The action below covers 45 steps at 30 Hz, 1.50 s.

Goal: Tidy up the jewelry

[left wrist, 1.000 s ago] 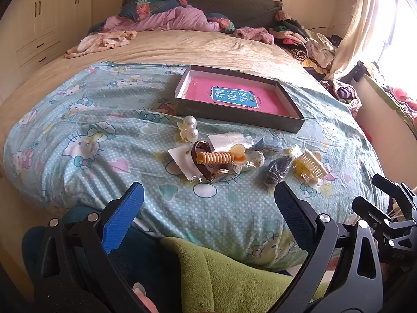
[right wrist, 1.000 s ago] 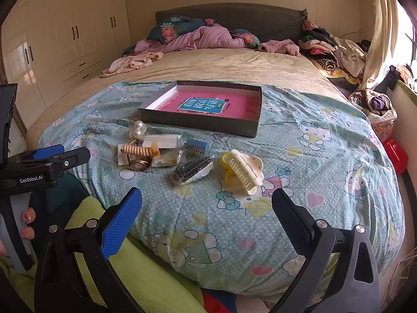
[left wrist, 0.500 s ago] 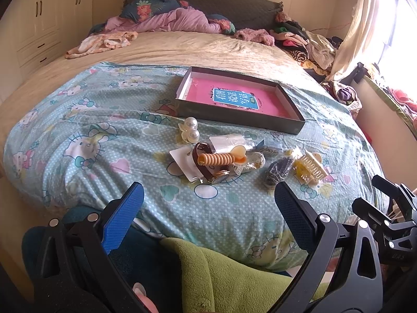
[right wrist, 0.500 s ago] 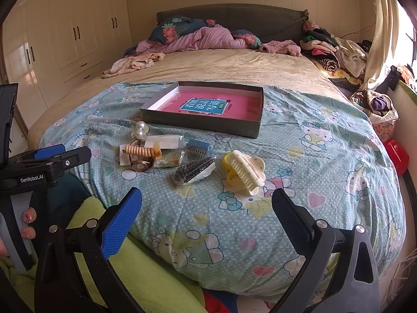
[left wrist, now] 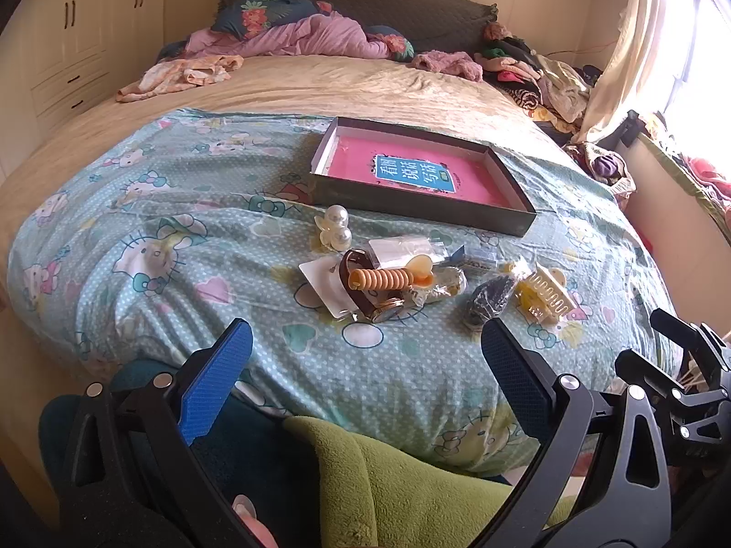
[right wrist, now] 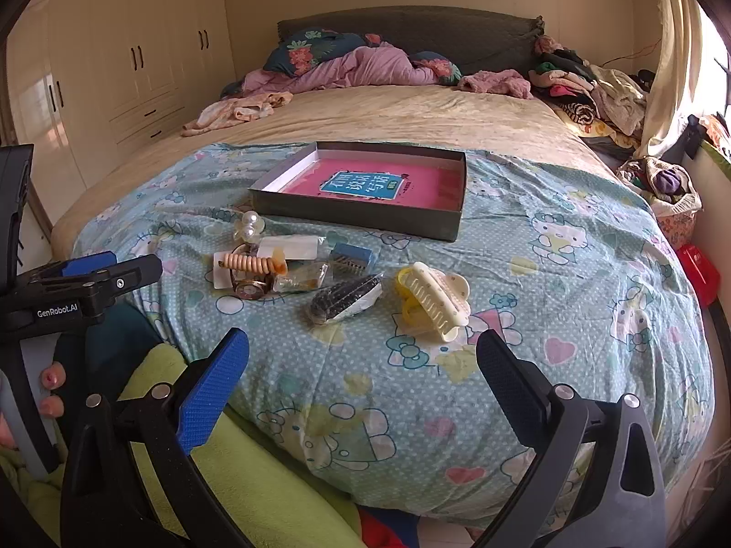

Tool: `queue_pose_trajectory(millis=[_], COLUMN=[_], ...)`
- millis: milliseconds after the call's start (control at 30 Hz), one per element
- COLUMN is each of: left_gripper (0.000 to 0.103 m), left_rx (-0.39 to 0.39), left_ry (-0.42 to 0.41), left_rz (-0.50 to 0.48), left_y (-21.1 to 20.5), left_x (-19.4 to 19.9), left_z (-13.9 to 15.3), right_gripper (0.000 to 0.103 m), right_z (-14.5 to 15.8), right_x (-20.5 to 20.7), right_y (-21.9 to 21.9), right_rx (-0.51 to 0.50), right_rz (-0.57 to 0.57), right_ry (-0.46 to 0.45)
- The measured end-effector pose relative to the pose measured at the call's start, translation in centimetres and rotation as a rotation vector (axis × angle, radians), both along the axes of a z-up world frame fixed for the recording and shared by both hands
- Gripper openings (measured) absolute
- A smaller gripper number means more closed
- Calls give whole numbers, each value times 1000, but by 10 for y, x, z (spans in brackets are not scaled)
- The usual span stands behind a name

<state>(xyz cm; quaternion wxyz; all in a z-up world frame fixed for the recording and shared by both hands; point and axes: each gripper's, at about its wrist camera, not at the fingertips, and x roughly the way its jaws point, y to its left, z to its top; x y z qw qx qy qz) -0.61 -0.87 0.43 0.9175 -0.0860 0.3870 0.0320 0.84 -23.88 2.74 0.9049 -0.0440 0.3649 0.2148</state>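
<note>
here, both tongs are hanging wide open and empty near the foot of the bed [right wrist: 594, 237], the left tongs [left wrist: 365, 365] and right tongs [right wrist: 363, 365] gripping nothing. the jewelry is lying in a loose pile on the quilt [left wrist: 137, 210]: a pearl clip [left wrist: 336, 228] at 11 o'clock of the pile, an orange coil [left wrist: 384, 278] lying across a watch [right wrist: 249, 290] in the middle, a dark packet [right wrist: 345, 303] at 3 o'clock of that, and a cream claw clip [right wrist: 436, 301] furthest right. the box [right wrist: 365, 217] is sitting open at 12 o'clock beyond them, its pink floor showing.
</note>
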Motion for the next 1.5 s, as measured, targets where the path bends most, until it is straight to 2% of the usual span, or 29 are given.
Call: queue_pose_trajectory(millis=[500,1033,1200,1267,1500], left_gripper=[94,94,94,94,94], left_rx=[11,5,-15,-41,-54], left_ry=[2,-3,44,69,133], left_rz=[40,102,128,120,85], left_y=[13,38,61,72,87], left_x=[8,46,61,65,73], left_z=[1,-2,-17,-27,-56], right_gripper=[99,99,99,99,99], right_z=[-2,-1,-5,-9,-25], right_x=[6,51,69,78,102], right_y=[1,-2,-15,-23,-44], right_rx=[2,3,-10,-7,-23], right_rz=[15,4,-34,-59,-114], right_ry=[-1,-28,-32,-19,9])
